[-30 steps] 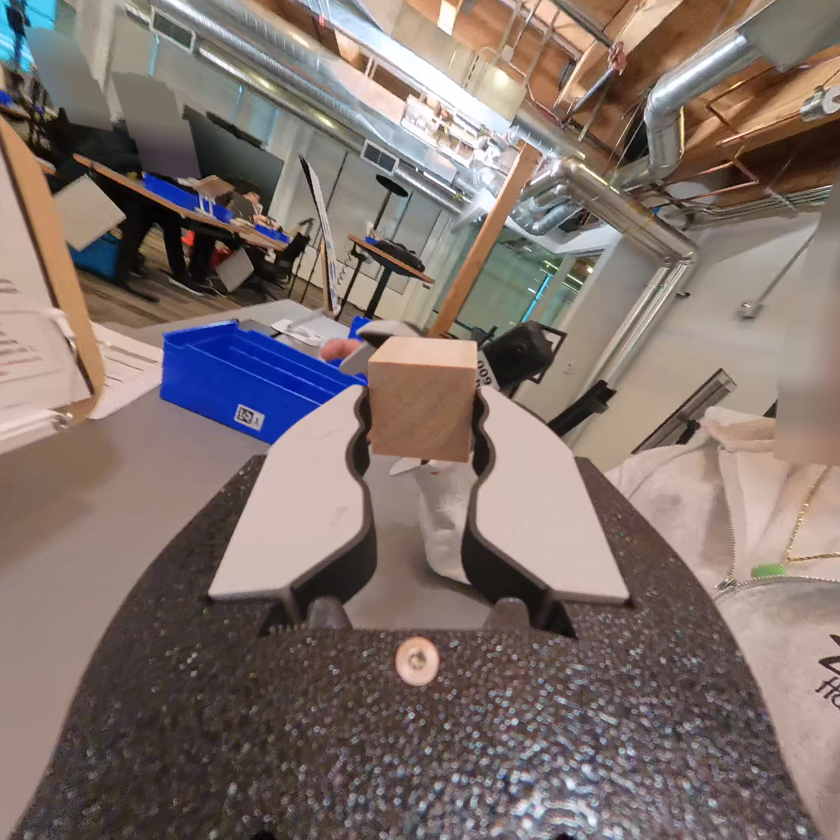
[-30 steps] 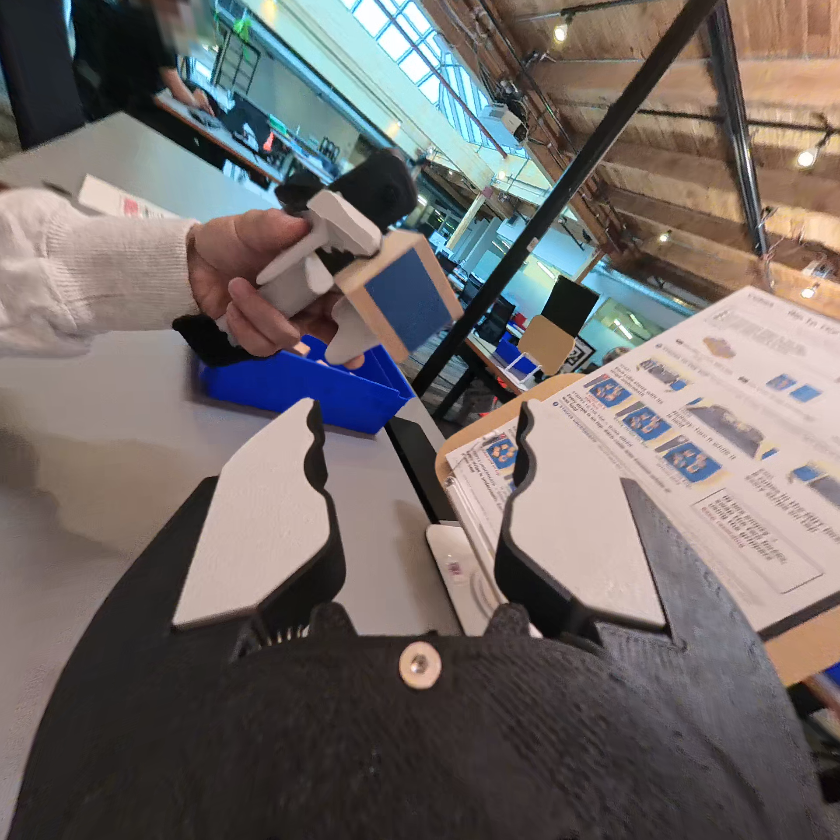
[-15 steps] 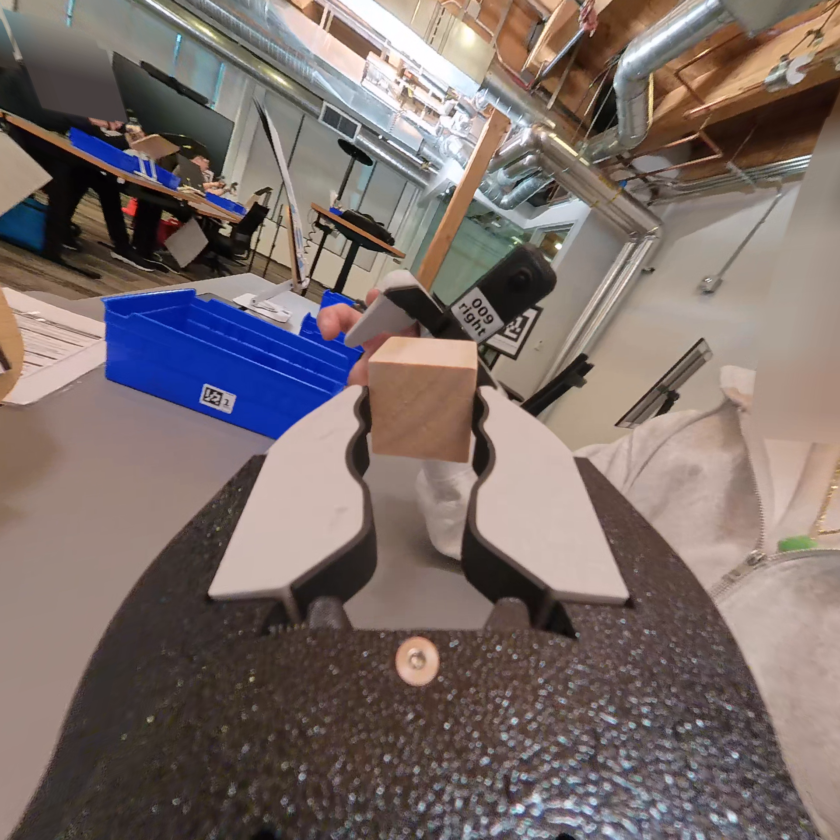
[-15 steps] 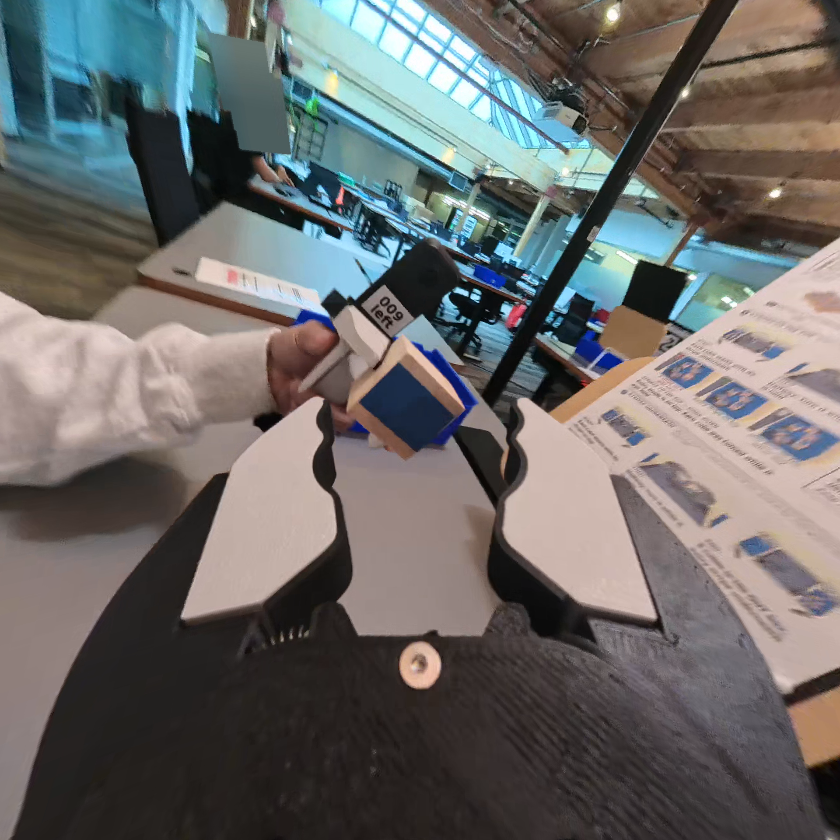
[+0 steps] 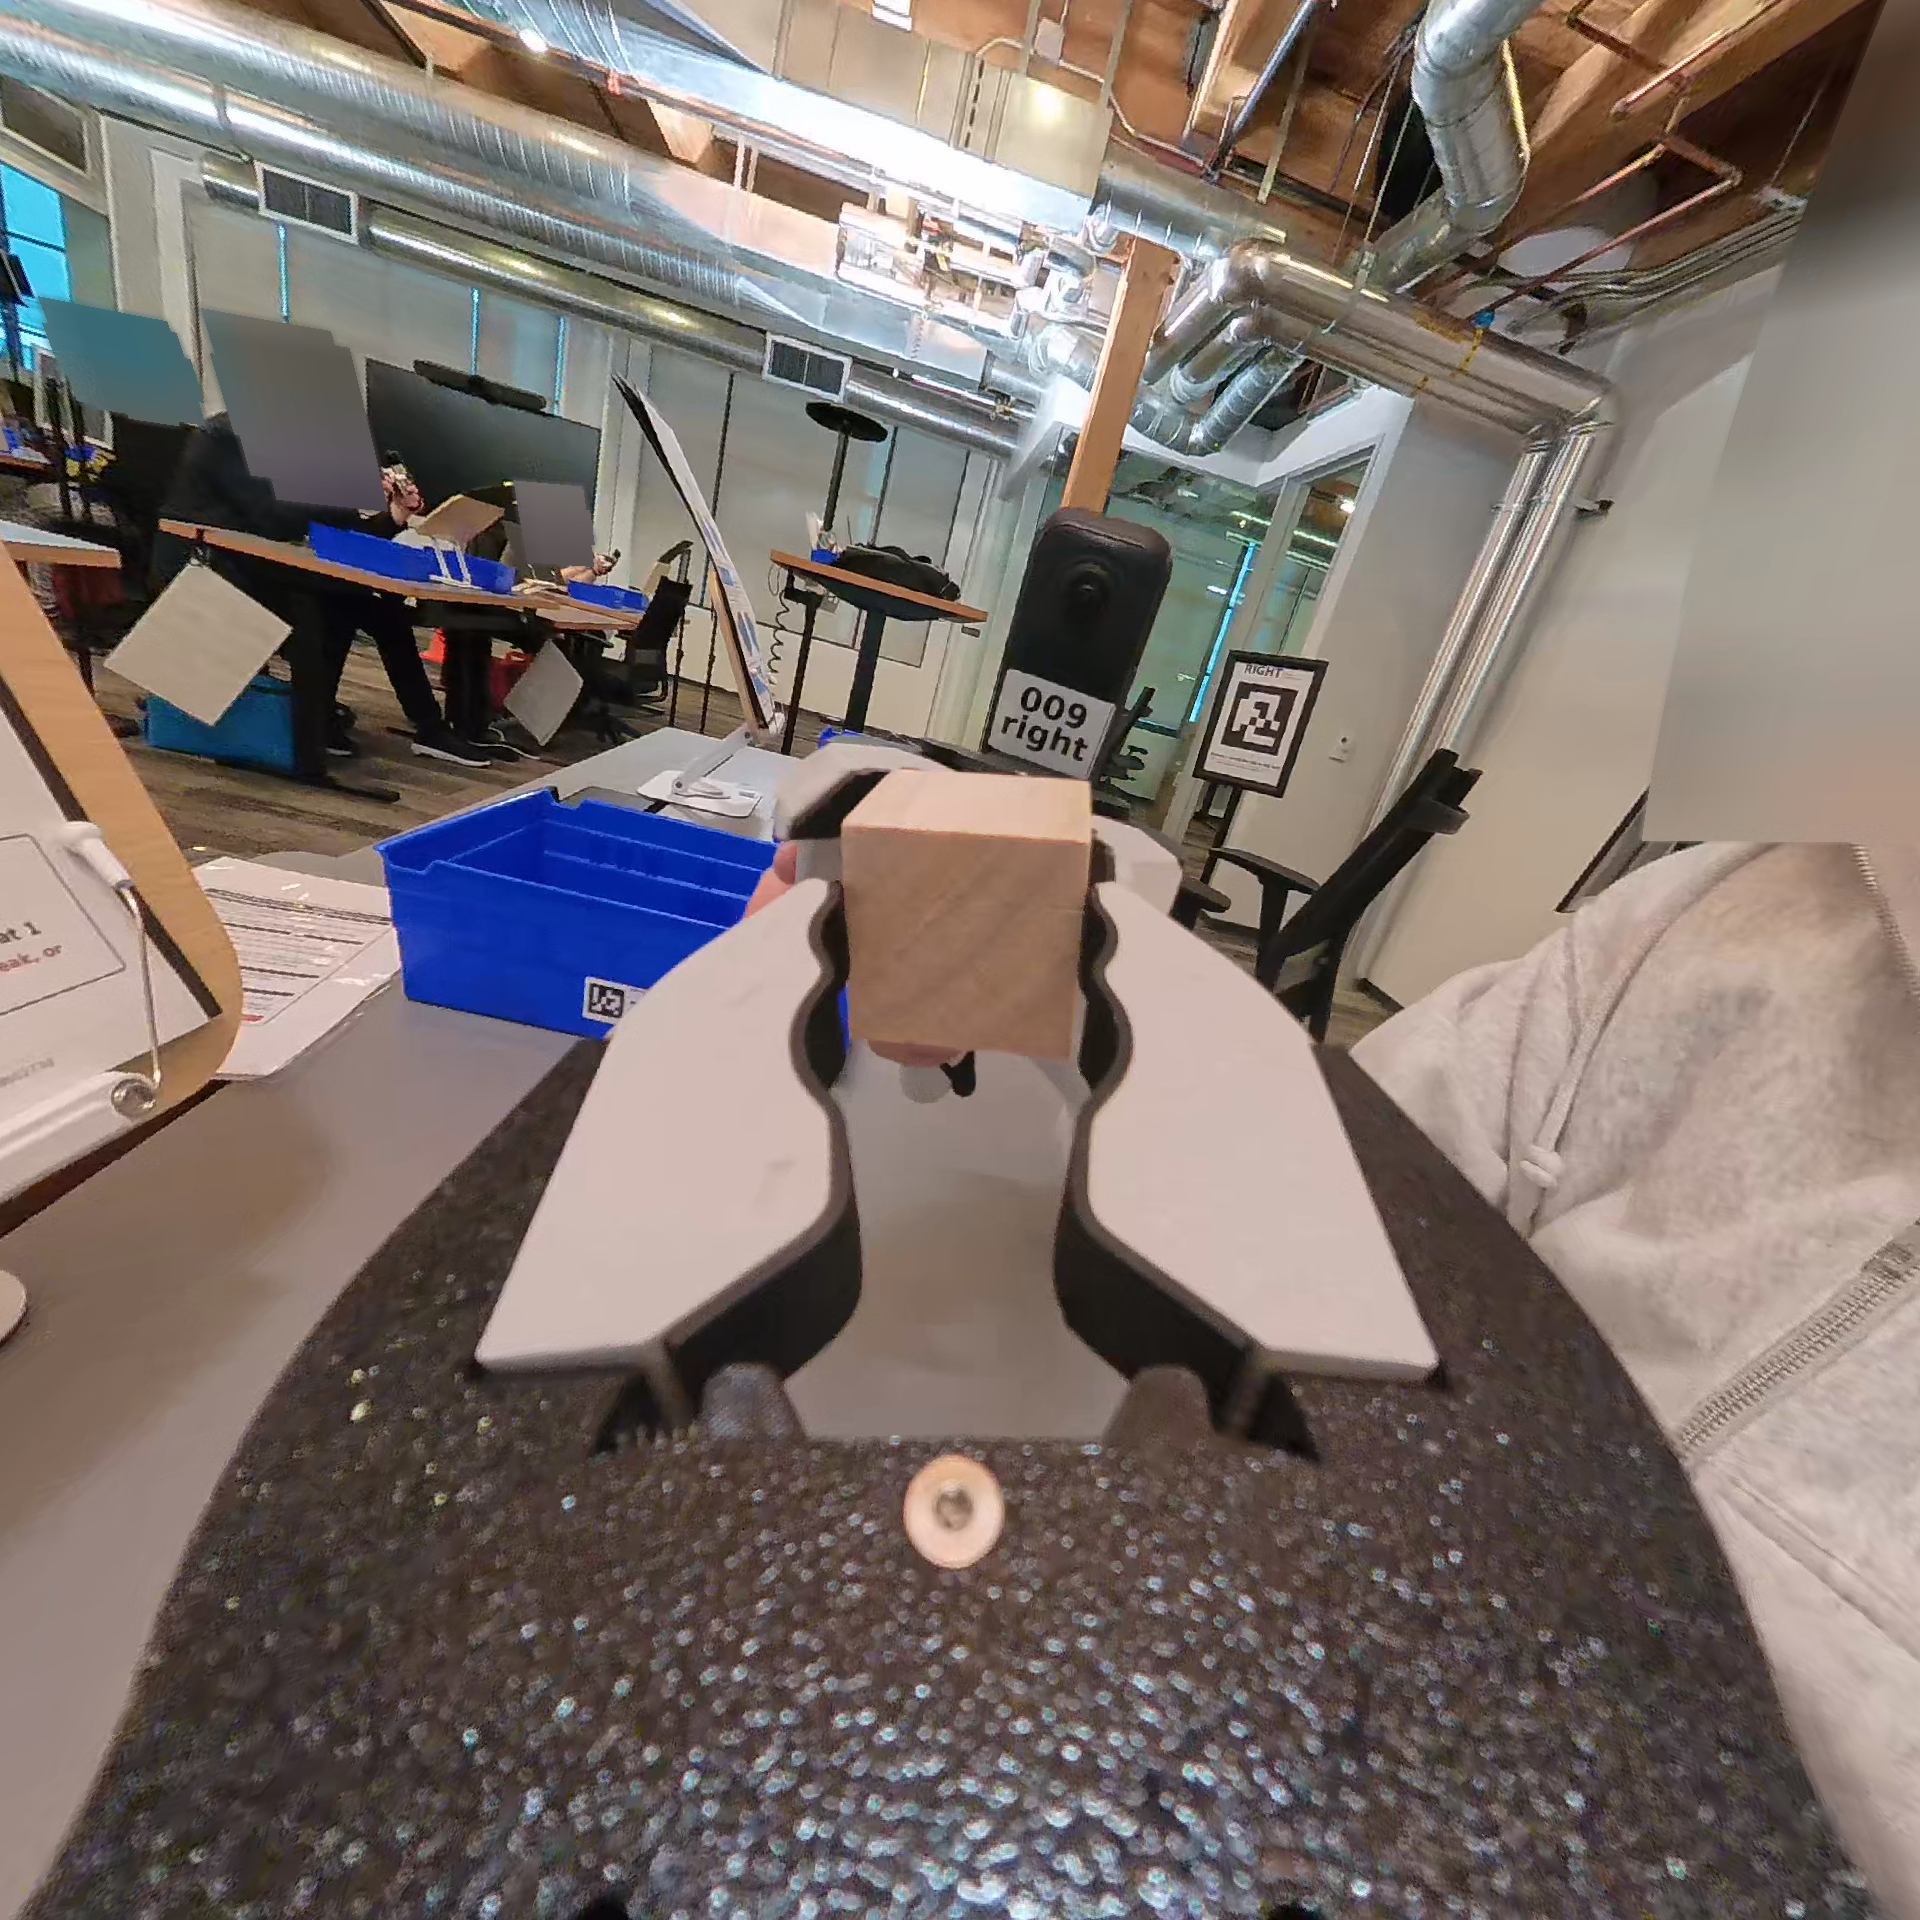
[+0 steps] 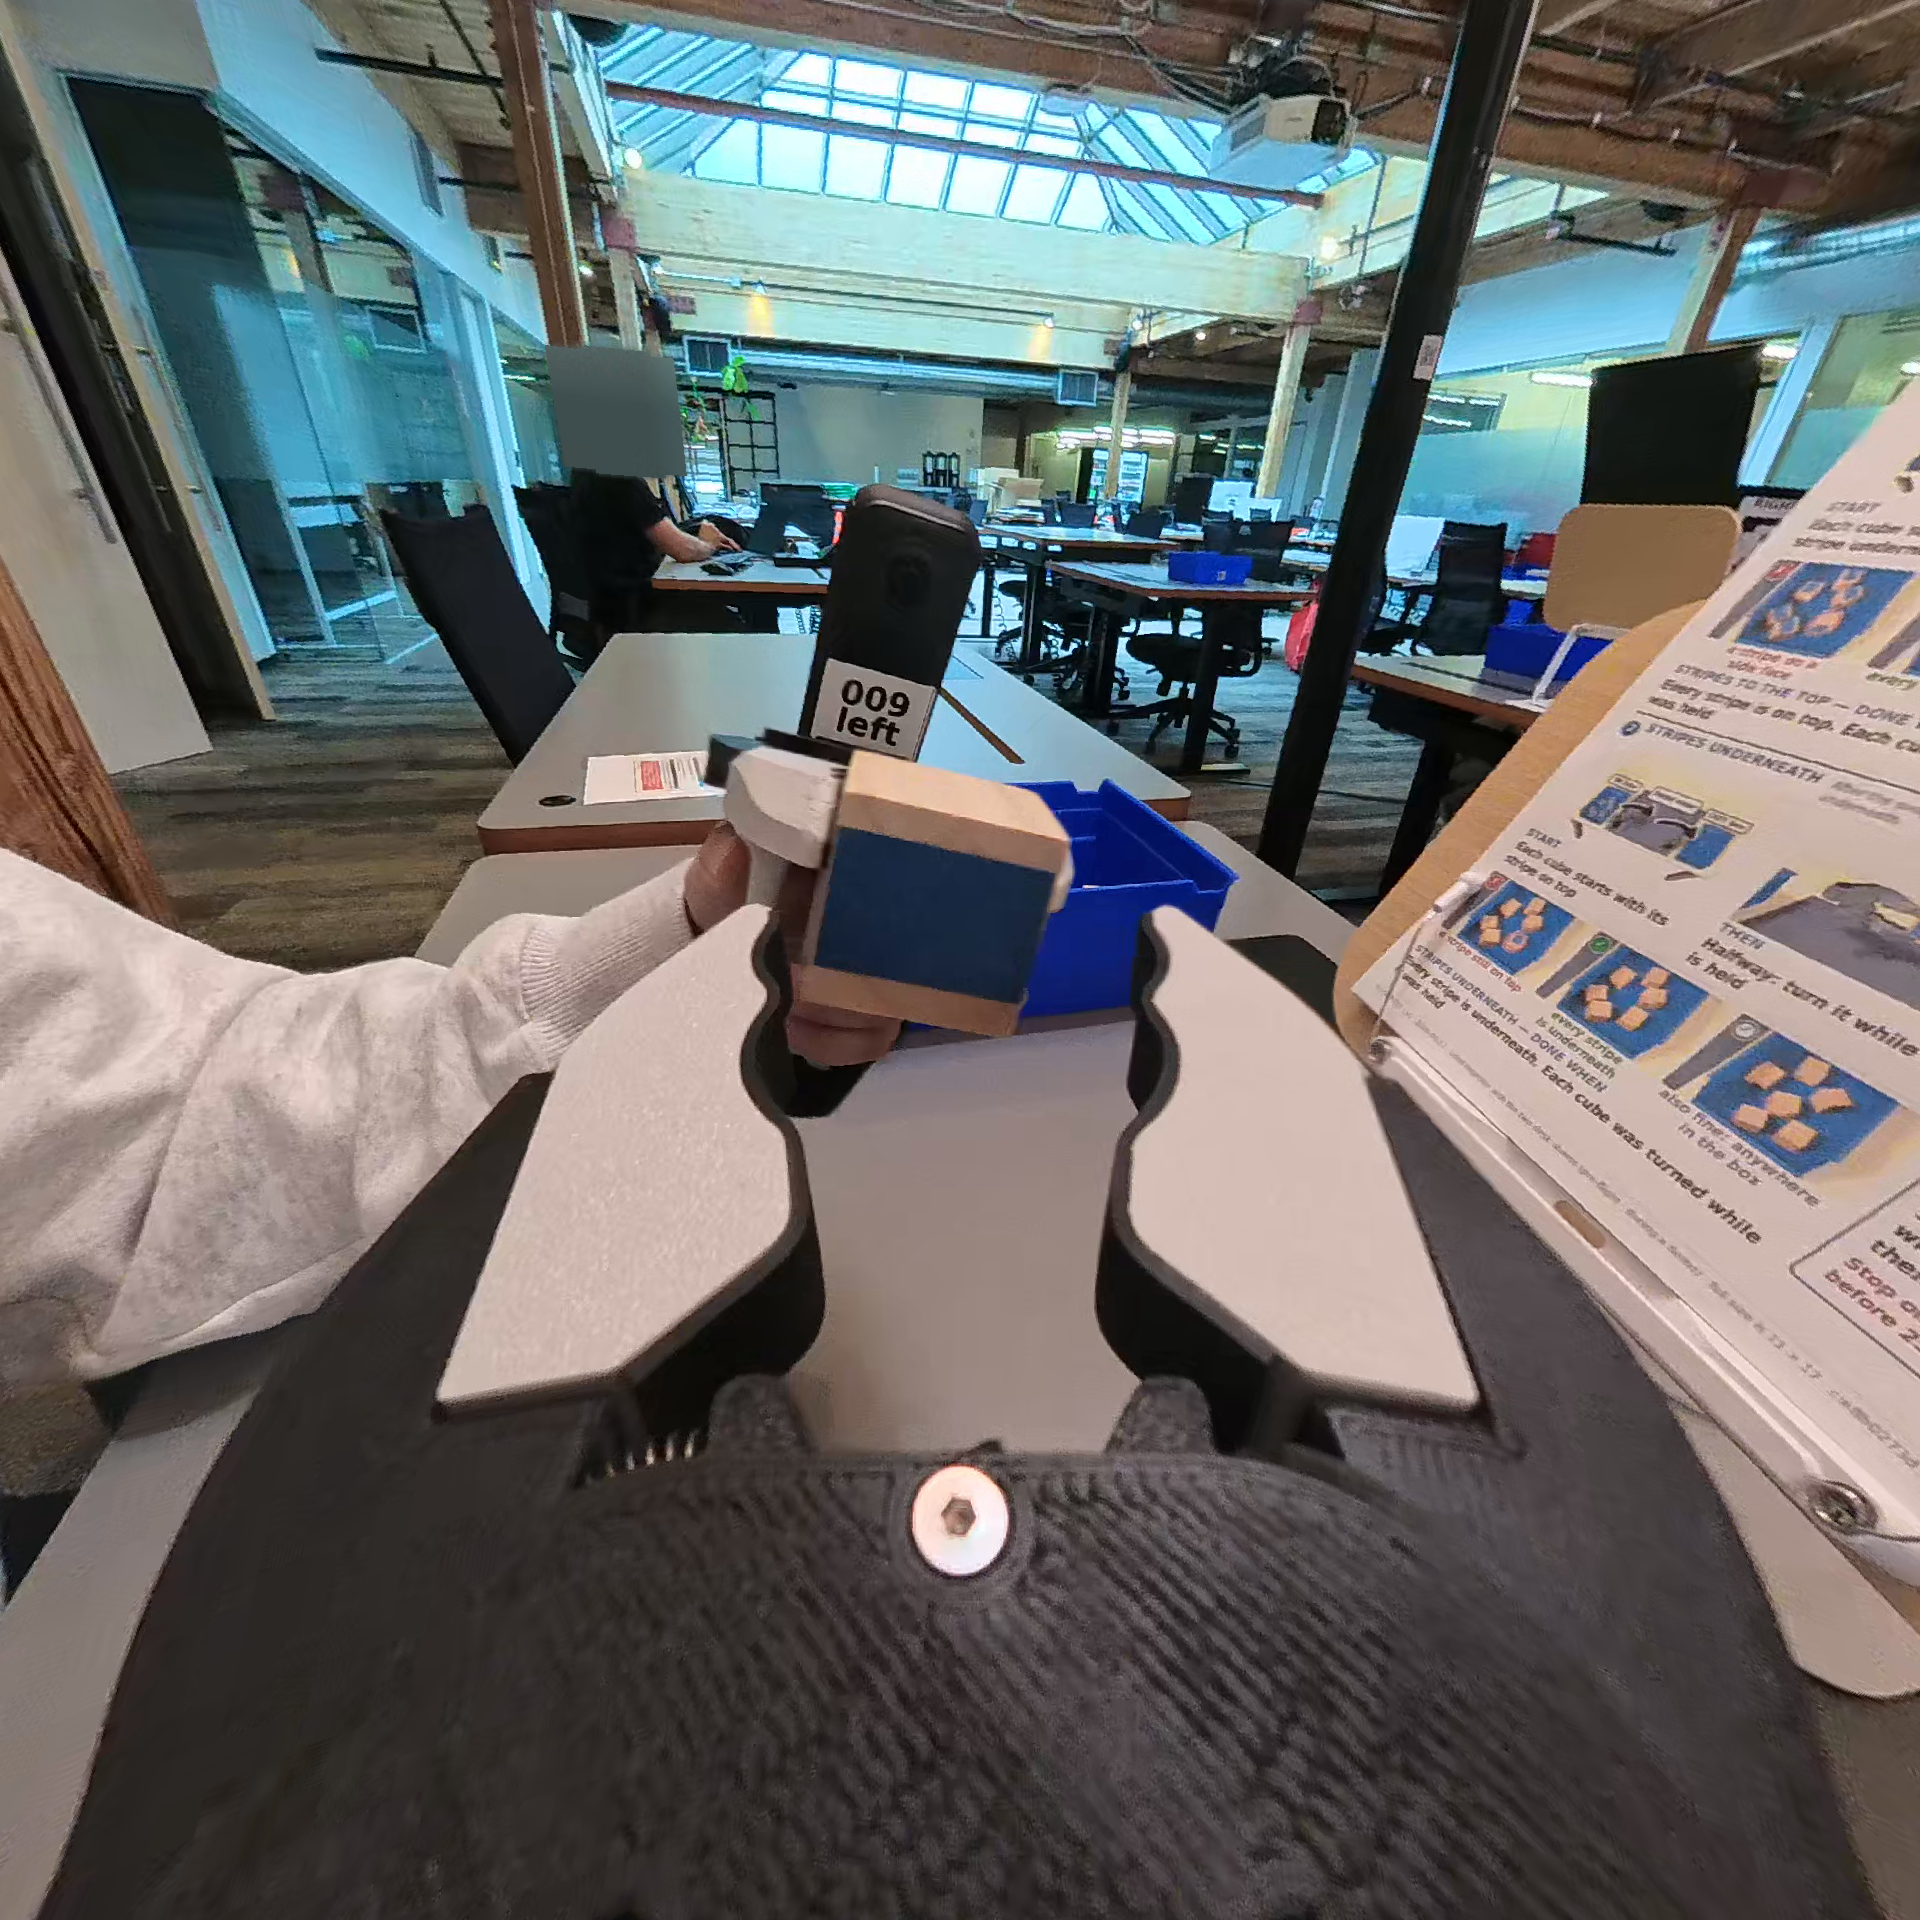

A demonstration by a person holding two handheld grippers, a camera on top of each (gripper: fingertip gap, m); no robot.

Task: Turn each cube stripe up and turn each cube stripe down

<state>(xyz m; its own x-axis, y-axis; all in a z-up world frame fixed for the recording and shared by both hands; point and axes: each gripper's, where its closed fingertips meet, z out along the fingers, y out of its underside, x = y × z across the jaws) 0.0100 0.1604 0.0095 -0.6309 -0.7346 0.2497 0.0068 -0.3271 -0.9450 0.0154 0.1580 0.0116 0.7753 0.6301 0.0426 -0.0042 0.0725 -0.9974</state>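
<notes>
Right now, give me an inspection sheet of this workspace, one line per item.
Surface: grey table, bare near the grippers.
Job's things: wooden cube held off the table, its blue stripe facing the right gripper.
Clutter: blue bin, instruction board on a stand, paper sheet.
Grippers: left gripper shut on the cube; right gripper open, just short of the cube.
Cables: nothing seen.
Surroundings: open office with desks, chairs, ceiling ducts, and a seated person.

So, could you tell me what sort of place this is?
Probably an open-plan office or lab workspace: rows of desks with office chairs, exposed ducts overhead and skylights.
</notes>
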